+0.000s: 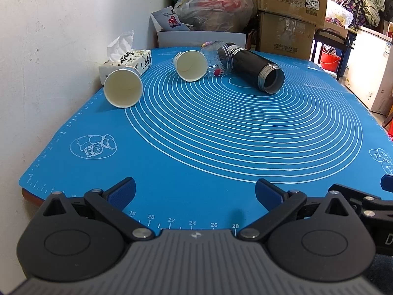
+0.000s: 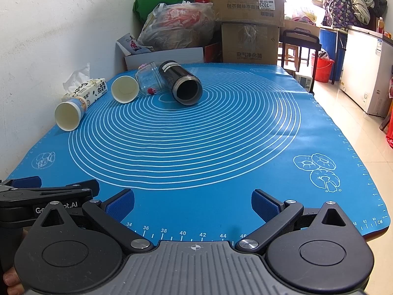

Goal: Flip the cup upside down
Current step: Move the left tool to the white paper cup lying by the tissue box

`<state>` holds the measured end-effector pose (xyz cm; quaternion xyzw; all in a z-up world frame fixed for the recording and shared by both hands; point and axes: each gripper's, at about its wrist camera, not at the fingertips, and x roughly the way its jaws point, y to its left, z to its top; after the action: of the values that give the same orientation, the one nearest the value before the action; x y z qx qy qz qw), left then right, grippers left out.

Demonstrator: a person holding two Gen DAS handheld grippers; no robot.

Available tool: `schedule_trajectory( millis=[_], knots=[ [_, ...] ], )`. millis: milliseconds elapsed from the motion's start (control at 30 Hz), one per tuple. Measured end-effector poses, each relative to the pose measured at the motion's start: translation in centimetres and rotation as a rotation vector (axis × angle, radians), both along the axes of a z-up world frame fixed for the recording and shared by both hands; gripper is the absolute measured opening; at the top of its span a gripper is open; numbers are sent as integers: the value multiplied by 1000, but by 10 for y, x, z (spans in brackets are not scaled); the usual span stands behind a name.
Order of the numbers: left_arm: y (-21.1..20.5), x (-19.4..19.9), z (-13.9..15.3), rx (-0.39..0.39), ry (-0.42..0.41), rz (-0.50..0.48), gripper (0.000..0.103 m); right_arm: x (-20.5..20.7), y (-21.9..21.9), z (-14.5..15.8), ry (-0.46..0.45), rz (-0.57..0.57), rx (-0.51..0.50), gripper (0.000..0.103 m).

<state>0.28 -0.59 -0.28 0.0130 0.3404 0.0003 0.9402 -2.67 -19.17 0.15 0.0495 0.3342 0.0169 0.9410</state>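
Left wrist view: four vessels lie tipped on the blue mat [image 1: 196, 147] covering the counter.
Two paper cups, near cup [image 1: 122, 87] at 11 o'clock by the tissue pack [image 1: 133, 60], far cup [image 1: 191, 65] at 12, touch the mat. One clear jar [image 1: 218, 56], partly hidden, and one black flask [image 1: 255, 70] lie beside it. Left gripper [image 1: 195, 193] and right gripper [image 2: 192, 202] both spread wide, holding nothing.
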Motion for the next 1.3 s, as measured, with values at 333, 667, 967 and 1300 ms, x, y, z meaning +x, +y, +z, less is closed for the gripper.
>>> schedule_trajectory(
  millis=[333,667,967,1300],
  knots=[
    [1,11,6,6,23,-10,102,13,-7,9,24,21,48,103],
    [-6,65,48,31,-42,-7,102,56,-25,40,7,45,64,103],
    [13,168,69,-23,-74,175,102,117,-42,51,8,46,32,103],
    [27,287,43,-23,46,287,102,163,-51,31,54,31,46,103]
  ],
)
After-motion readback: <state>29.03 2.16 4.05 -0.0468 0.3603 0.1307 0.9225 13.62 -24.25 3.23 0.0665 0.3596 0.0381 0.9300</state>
